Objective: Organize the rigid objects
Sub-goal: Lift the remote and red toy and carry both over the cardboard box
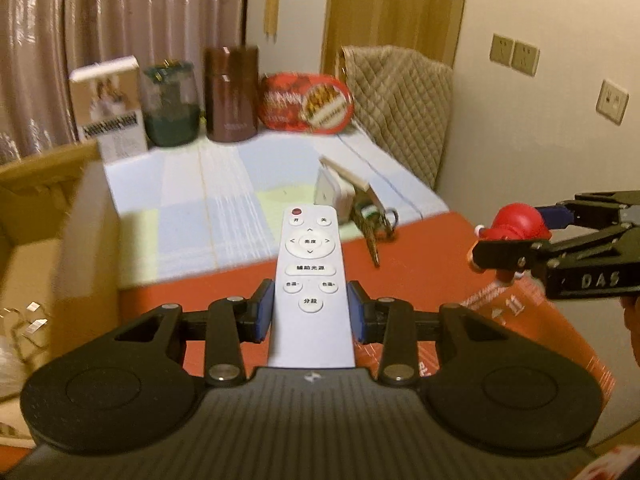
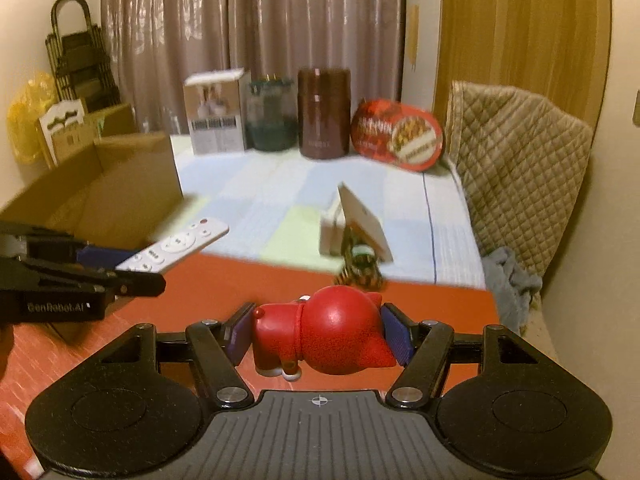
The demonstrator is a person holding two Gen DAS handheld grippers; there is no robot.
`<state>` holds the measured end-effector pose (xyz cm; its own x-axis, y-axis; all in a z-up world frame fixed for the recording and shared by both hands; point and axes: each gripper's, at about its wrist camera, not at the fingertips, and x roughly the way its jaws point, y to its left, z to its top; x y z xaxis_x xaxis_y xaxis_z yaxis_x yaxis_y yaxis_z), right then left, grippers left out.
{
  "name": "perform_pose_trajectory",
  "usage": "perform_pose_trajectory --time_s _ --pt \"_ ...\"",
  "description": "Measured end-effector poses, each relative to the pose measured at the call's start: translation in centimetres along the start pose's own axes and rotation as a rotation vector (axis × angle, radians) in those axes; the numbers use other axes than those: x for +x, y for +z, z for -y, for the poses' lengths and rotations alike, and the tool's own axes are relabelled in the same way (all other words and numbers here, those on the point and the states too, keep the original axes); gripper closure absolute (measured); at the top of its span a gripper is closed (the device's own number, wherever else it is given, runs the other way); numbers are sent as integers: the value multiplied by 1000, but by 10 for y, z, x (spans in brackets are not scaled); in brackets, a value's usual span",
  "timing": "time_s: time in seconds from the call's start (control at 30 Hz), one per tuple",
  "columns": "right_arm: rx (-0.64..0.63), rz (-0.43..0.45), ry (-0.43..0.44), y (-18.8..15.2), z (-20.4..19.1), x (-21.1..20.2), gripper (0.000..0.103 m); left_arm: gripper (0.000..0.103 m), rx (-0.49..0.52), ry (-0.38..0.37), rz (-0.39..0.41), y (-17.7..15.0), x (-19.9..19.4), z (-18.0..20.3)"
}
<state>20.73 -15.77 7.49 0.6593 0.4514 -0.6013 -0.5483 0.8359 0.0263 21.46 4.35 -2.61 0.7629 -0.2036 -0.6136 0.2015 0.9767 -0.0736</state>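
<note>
My left gripper (image 1: 311, 306) is shut on a white remote control (image 1: 310, 276), held above the red surface (image 1: 420, 256); the remote also shows in the right wrist view (image 2: 176, 248). My right gripper (image 2: 318, 334) is shut on a red toy figure (image 2: 328, 332), held above the red surface; the figure also shows in the left wrist view (image 1: 514, 224). An open cardboard box (image 2: 100, 196) stands at the left. A white card holder with keys (image 2: 354, 232) lies on the pastel cloth (image 2: 260, 196).
Along the far edge stand a white carton (image 2: 218, 114), a glass jar (image 2: 270, 114), a brown canister (image 2: 323, 114) and a red oval tin (image 2: 398, 136). A quilted chair back (image 2: 516, 152) is at the right, by the wall.
</note>
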Motion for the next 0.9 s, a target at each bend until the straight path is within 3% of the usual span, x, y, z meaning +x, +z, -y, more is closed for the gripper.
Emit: perform_pose_trajectory --time_s 0.27,0.43,0.9 --pt "-28 114 66 69 -47 -47 39 70 -15 59 69 31 -65 -33" --pt "-38 159 137 95 -89 -56 39 70 -24 118 88 35 -101 -63" --pt "18 113 318 76 -187 2 39 70 -72 288 43 -1 -155 -156"
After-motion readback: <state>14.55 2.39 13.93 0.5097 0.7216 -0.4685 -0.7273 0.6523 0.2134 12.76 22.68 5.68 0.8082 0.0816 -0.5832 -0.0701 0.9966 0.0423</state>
